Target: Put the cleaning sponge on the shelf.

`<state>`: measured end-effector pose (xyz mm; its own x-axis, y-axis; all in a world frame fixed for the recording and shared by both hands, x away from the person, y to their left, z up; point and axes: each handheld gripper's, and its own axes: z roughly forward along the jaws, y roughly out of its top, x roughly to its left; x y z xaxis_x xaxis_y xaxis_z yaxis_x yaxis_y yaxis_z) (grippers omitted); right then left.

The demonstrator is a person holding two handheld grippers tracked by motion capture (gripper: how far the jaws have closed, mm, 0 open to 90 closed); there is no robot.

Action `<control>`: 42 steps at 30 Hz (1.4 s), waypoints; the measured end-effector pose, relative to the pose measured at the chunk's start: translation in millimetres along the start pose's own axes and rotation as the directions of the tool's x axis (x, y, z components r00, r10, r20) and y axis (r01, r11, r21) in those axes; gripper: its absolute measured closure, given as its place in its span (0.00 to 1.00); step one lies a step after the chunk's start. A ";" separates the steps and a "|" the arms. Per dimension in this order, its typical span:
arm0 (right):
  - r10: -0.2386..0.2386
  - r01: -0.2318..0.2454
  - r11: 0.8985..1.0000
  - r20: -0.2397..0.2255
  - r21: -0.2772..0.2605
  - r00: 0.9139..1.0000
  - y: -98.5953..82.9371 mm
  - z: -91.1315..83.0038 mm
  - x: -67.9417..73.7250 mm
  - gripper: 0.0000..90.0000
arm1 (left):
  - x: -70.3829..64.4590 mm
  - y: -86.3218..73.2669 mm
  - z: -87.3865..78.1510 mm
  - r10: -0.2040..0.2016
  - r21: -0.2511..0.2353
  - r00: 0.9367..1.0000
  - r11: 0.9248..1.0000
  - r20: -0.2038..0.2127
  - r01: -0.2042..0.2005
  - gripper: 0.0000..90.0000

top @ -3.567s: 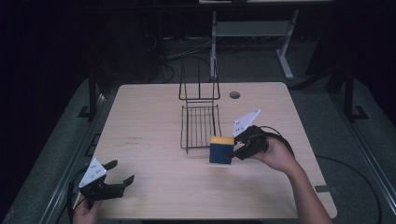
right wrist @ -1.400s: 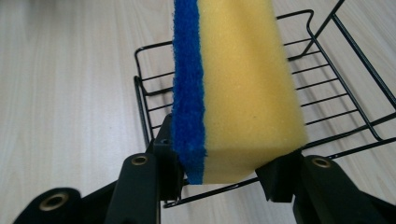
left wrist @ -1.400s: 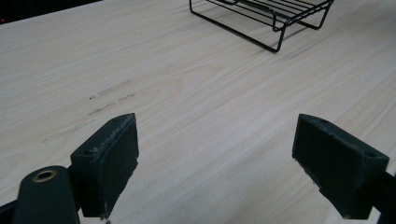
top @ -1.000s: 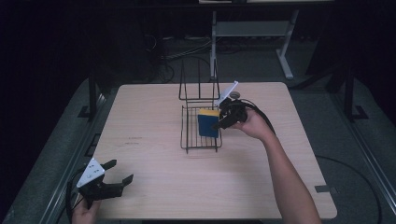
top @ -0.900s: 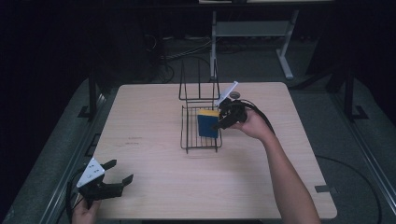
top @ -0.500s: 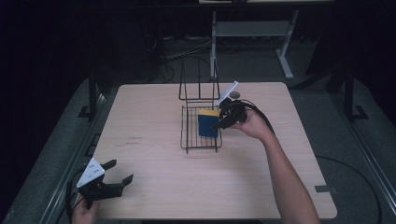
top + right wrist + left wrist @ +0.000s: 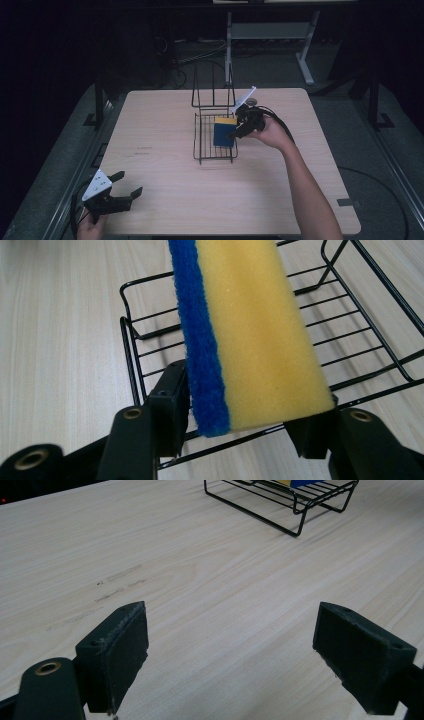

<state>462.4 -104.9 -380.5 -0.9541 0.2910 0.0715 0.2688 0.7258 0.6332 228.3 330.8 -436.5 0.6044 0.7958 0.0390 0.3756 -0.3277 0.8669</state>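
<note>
room dark | wooden table (image 7: 165,125) | grey floor (image 7: 360,150) | white desk frame (image 7: 300,45)

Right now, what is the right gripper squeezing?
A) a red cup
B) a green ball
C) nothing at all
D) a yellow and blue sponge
D: the right gripper has its jaws pressed on both sides of the yellow and blue sponge, holding it over the black wire rack.

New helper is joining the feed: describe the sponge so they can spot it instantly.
Find the black wire rack at the middle of the wooden table. Over its right side, the right tongs grip the sponge: a yellow foam block with a blue scrubbing face, the only brightly coloured thing there.
</note>
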 end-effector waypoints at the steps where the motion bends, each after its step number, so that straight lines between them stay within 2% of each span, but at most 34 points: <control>1: 0.000 0.000 1.000 0.002 -0.001 1.000 0.2 -0.7 0.2 0.52 | -0.1 0.0 0.1 0.000 0.001 1.000 1.000 -0.001 0.000 0.16; 11: 0.016 -0.016 1.000 -0.003 -0.010 1.000 -0.3 -3.0 -0.6 0.47 | -0.1 0.0 0.4 -0.001 0.003 1.000 1.000 -0.001 0.001 0.16; 21: 0.003 -0.003 1.000 0.007 -0.015 1.000 0.9 -6.5 1.1 0.44 | -0.2 0.0 0.4 -0.002 0.002 1.000 1.000 -0.002 0.002 0.16; 35: 0.030 -0.029 0.999 0.008 -0.013 1.000 -3.1 -7.8 1.0 0.32 | 1.2 -0.5 0.4 -0.009 0.004 1.000 1.000 -0.003 0.009 0.16; 42: 0.037 -0.037 0.999 0.005 -0.010 0.999 -3.0 -9.7 2.6 0.30 | 1.6 -0.8 0.2 -0.011 0.001 1.000 1.000 -0.002 0.011 0.16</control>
<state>457.7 -112.4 -374.7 -0.9428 0.3206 0.0915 0.3028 0.7084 0.6376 229.1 332.3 -437.3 0.5989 0.8002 0.0304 0.3831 -0.3197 0.8666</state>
